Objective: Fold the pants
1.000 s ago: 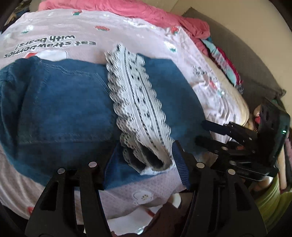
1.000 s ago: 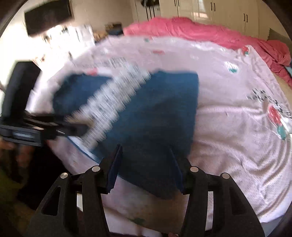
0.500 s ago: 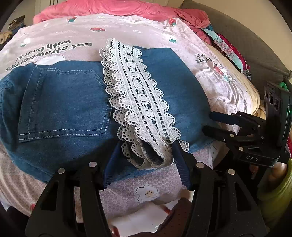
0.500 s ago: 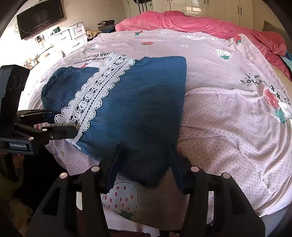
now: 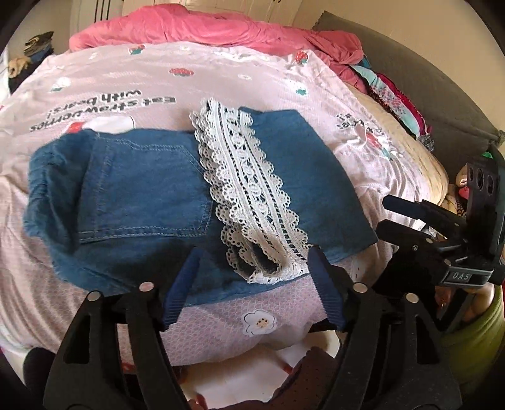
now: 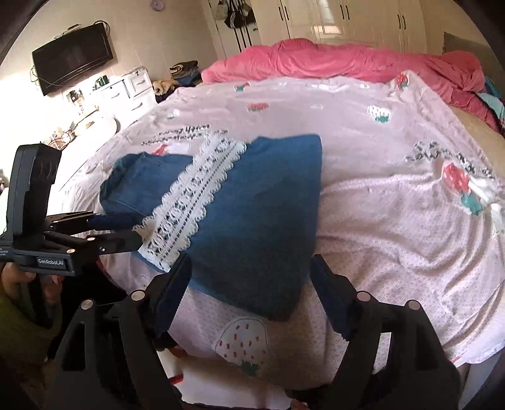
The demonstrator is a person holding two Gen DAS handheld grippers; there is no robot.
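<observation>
A: Far left in the right wrist view, a TV [image 6: 72,58] on the wall, white drawers [image 6: 132,86] below it.

B: Noted. Nearer, at the left edge?

A: Left gripper [image 6: 134,228], fingers spread, tips just at the lace end of the pants [image 6: 252,214]. Gripping nothing.

B: And from its own camera?

A: Left gripper [image 5: 254,285] wide open, low at the near hem. Blue pads on either side of the lace [image 5: 249,195] tail, not pinching it.

B: Pants themselves?

A: Denim, folded over, flat on the pale sheet [image 5: 221,82] near the front edge of the bed. Back pocket [image 5: 145,192] on the left half, lace strip down the middle, plain denim to the right. Lace end curled up at the near hem.

B: Right of that?

A: Right gripper [image 5: 386,216] side-on at the right margin of the left wrist view, just off the pants' right corner, fingers apart. Hand under it, mostly hidden.

B: From the right wrist camera?

A: Right gripper [image 6: 251,295] released too, jaws wide, framing the near folded corner of the denim. Touching or just above it, cannot tell.

B: Farther back?

A: Pink duvet [image 6: 331,60] bunched along the far side of the bed, white wardrobe doors [image 6: 347,22] behind. Striped clothes [image 5: 394,94] piled at the right, against a dark headboard [image 5: 410,69].
</observation>
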